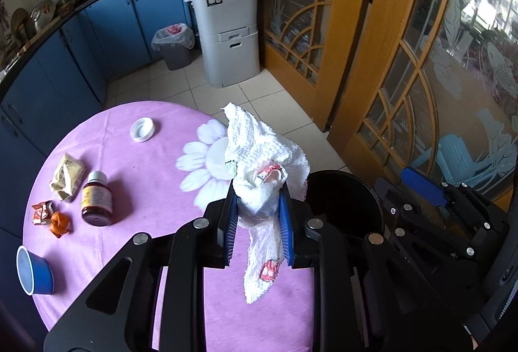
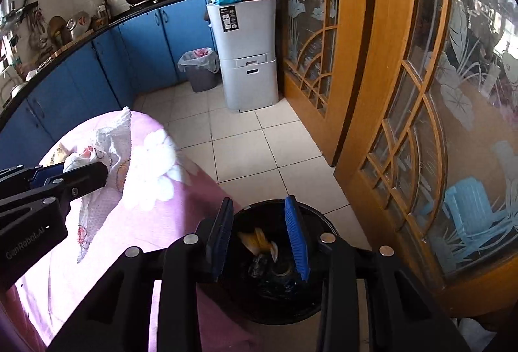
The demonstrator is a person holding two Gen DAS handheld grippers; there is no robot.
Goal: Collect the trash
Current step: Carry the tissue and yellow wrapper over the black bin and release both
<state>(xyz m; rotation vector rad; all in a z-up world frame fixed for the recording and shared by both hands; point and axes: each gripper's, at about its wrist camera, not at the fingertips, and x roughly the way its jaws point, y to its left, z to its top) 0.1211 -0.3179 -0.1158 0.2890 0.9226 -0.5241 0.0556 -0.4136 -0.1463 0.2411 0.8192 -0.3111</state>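
Left wrist view: left claw (image 1: 259, 222) tilted down, clamping crumpled paper towel (image 1: 262, 164); right claw (image 2: 259, 238) parted over bin (image 2: 310, 303).

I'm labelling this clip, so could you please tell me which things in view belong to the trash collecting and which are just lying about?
Job:
- crumpled paper towel, clamped in the left hand-held gripper
- black bin under the right hand-held gripper
- orange wrappers
- crumpled beige packet

Lying about:
- brown bottle
- white lid
- blue cup
- lined grey bin
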